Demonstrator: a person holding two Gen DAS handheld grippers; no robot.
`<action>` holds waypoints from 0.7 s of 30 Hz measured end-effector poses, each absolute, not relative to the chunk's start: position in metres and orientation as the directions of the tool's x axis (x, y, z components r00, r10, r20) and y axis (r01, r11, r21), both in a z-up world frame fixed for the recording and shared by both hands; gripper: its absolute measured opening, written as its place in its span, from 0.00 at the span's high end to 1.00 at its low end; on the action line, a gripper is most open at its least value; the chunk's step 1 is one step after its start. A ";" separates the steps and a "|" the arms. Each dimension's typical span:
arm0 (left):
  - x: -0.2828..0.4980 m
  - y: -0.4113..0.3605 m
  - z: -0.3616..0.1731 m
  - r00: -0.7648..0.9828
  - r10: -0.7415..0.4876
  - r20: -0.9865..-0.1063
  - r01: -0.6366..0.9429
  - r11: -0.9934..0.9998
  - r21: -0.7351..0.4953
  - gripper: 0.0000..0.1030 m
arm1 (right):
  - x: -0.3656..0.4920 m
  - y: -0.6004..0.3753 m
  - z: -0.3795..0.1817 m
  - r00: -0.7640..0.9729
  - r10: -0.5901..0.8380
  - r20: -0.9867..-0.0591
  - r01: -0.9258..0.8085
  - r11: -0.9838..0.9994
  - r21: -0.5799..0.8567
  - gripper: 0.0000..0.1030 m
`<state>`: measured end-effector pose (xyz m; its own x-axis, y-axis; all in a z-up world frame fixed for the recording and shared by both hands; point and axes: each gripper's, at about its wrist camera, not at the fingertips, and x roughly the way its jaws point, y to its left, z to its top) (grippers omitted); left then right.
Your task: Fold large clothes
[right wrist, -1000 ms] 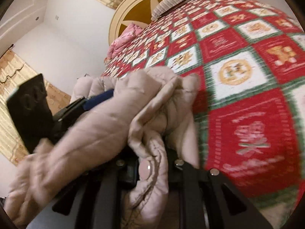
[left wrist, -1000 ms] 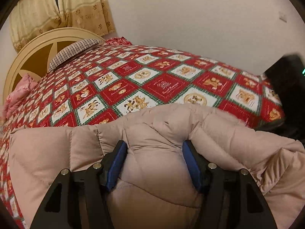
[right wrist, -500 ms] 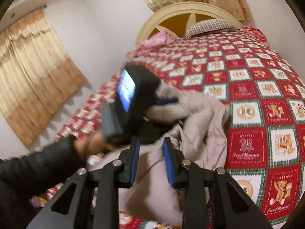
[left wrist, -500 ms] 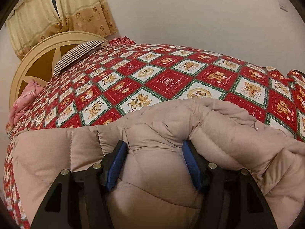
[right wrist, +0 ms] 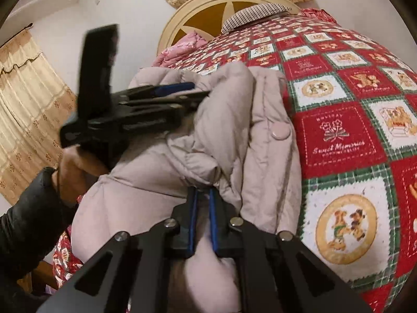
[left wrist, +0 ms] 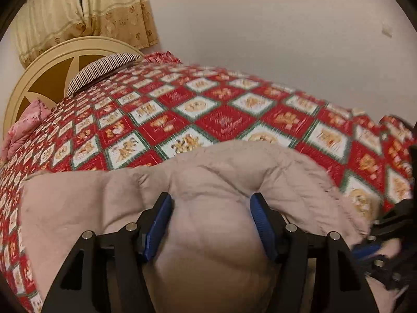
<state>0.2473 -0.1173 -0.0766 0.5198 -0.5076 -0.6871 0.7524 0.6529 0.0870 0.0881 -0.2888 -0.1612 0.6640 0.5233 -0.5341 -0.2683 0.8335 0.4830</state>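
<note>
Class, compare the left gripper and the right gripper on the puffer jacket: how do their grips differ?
The left gripper stands wide, its blue pads pressed on a thick bulge of the beige puffer jacket; the right gripper is nearly closed, its jaws having just closed on a thin fold. The left grips the jacket's middle, the right nearer its snap-button edge. Both hold the same jacket over the patterned bedspread.

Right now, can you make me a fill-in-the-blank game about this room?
1. The puffy jacket lies on the ____.
2. The left gripper squeezes a thick bunch of the ____.
3. The pillow by the headboard has a ____ pattern.
4. The quilt is mostly ____ with white squares.

Missing words: bed; jacket; striped; red
</note>
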 end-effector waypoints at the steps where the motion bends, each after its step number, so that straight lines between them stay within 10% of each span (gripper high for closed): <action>1: 0.244 -0.106 -0.066 0.533 -0.527 -0.662 0.741 0.669 0.064 0.38 | 0.086 -0.288 -0.161 0.666 0.519 -0.535 -0.267 0.836 0.479 0.92; 21: 0.335 -0.059 -0.108 0.628 -0.273 -0.729 0.453 0.890 0.056 0.16 | 0.080 -0.289 -0.164 0.683 0.526 -0.508 -0.247 0.820 0.517 0.92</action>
<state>0.3350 -0.0586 -0.1080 0.6280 -0.2731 -0.7287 0.4525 0.8900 0.0565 0.0795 -0.2887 -0.1639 0.6827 0.5257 -0.5075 -0.2466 0.8196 0.5172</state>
